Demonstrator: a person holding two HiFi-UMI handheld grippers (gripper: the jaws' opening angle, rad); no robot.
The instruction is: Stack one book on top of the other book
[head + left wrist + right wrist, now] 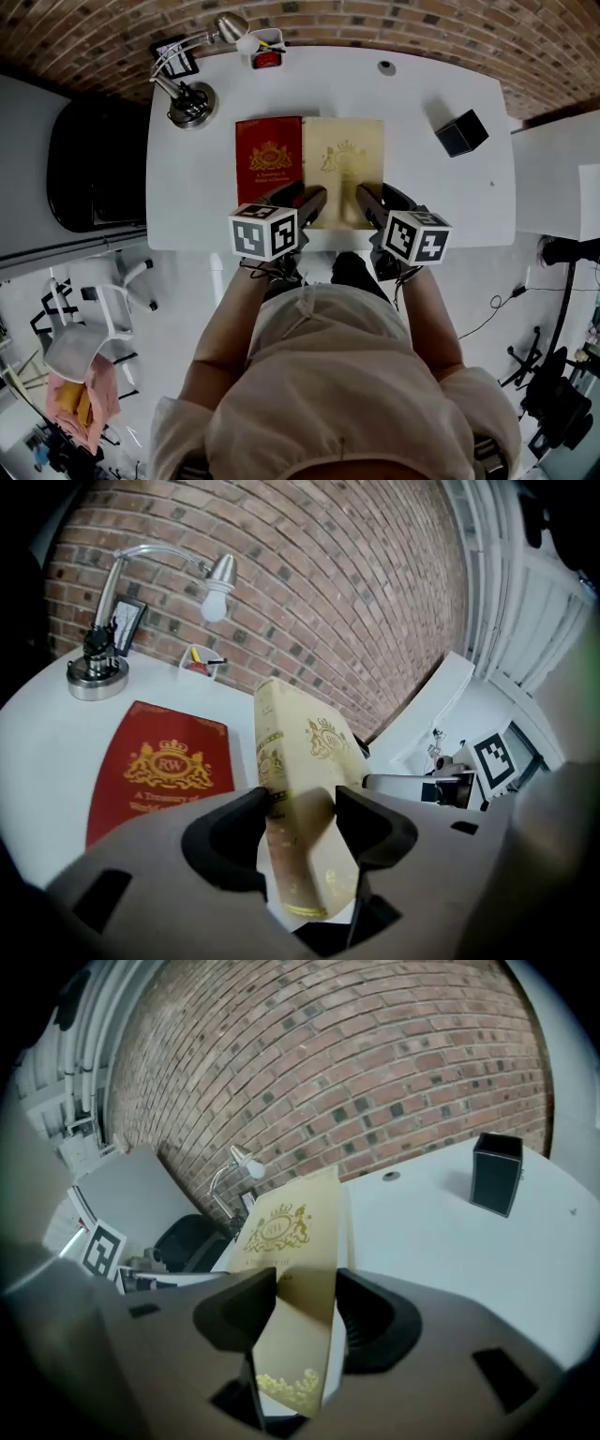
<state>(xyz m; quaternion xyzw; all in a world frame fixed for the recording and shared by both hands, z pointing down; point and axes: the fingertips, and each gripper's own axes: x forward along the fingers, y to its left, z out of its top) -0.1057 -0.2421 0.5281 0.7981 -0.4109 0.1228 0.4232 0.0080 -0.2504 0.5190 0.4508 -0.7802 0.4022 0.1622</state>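
Left gripper (306,200) and right gripper (369,199) are each clamped on the cream book's (345,155) near edge. The red book (268,157) lies alongside on the bench (427,192). Forearms run parallel.

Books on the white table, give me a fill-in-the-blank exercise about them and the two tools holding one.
The left tool and right tool both grip the cream book; the ____ book is untouched.
The untouched book lies on the cream book's ____ side, seen from the person.
The box near the table's right edge is ____.
Missing words: red; left; black.
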